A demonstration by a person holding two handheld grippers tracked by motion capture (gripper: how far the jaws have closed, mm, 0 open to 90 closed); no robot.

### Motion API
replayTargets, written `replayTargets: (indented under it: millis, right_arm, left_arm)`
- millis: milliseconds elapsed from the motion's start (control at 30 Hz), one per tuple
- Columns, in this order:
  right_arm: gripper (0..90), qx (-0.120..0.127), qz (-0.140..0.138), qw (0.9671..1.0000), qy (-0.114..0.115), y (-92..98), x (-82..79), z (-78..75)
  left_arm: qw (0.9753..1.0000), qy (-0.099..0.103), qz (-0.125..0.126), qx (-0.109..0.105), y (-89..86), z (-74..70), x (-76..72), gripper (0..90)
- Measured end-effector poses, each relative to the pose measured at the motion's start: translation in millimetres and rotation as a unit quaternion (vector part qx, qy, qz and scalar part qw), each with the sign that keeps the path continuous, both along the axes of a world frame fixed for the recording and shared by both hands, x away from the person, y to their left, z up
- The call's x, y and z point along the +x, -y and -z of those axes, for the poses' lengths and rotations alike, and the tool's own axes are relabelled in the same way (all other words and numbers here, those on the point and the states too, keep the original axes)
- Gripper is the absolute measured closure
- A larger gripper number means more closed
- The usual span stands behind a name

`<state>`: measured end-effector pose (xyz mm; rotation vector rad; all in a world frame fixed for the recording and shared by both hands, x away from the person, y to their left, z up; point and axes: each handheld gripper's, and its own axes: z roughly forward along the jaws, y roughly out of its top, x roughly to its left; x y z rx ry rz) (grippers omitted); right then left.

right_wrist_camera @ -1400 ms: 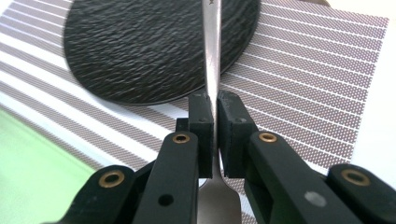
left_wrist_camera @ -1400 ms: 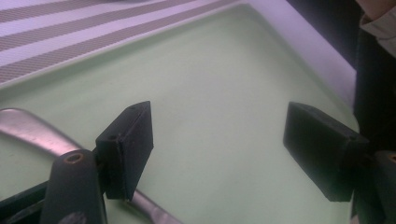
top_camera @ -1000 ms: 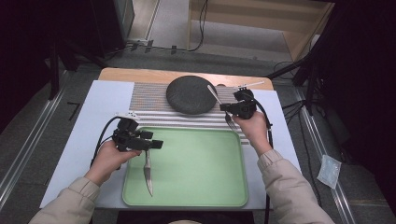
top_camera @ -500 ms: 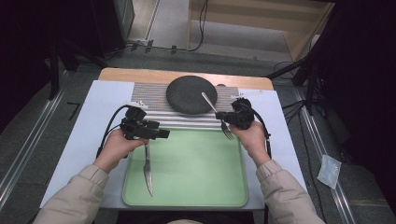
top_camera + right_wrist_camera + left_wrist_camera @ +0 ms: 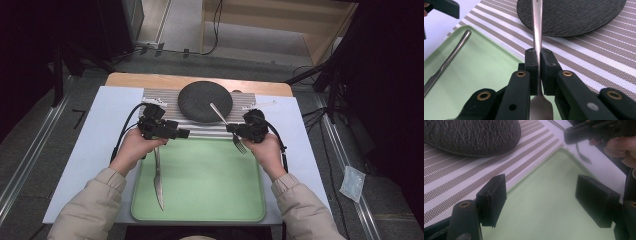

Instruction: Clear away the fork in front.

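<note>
The fork (image 5: 227,125) is a slim piece of polished silver metal with a long, narrow handle that catches the light, widening at the neck into a short head with thin tines. The right gripper (image 5: 234,129) is clamped tight on it: in the right gripper view the two black pads are pressed flat against the handle (image 5: 537,30) on either side, just above the neck, with the head (image 5: 540,108) hanging below them toward the camera. The fork is held off the surface above the far right corner of the green tray (image 5: 210,200), tilted, its handle pointing up and away over the near edge of the dark round plate (image 5: 200,97) and its tines pointing down at the tray's far rim. In the left gripper view the tines (image 5: 584,157) show dark and slightly curved, hovering just beyond the tray's rounded corner (image 5: 560,151). The left gripper (image 5: 182,133) stands with its jaws wide apart and nothing between them, over the far left part of the tray where the rim meets the striped mat (image 5: 165,100); through the gap its own view looks down on bare green tray. A knife (image 5: 158,177), silver like the fork, lies flat inside the tray along its left side, its handle end toward the mat. The plate sits on the mat just beyond the tray's far edge.
</note>
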<state>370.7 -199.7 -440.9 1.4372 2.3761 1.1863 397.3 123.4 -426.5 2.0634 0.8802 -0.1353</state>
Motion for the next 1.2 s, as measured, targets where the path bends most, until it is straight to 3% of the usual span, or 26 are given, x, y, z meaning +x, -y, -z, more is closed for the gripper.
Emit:
replayTargets:
  millis: [167,300,733,933,1067,1200]
  right_arm:
    - [83.1,0.003,-0.008,1.0,0.004,-5.7,-4.0,-0.9]
    - [83.1,0.004,-0.015,0.9999,0.007,-11.9,-6.9,-1.7]
    - [83.1,0.003,-0.045,0.9988,0.02,-33.3,-19.9,-5.7]
    - [83.1,0.008,-0.052,0.9984,0.019,-41.5,-27.5,-6.7]
    - [83.1,0.003,-0.06,0.9975,0.037,-46.5,-33.2,-8.4]
    - [83.1,0.007,-0.063,0.9972,0.039,-51.0,-37.6,-10.4]
  left_arm:
    - [1.0,0.003,-0.009,0.001,3.7,-3.6,4.6,25.6]
    - [0.9993,0.031,-0.018,0.0,10.3,-9.6,4.2,27.0]
    - [0.9996,-0.005,-0.012,-0.027,20.5,-8.3,4.7,26.9]
    - [0.9996,-0.001,-0.015,-0.023,24.8,-7.2,2.3,26.9]
    - [0.9994,-0.001,-0.017,-0.029,25.8,-6.7,-0.3,26.9]
    - [0.9992,0.0,-0.02,-0.033,27.6,-7.0,-1.2,27.0]
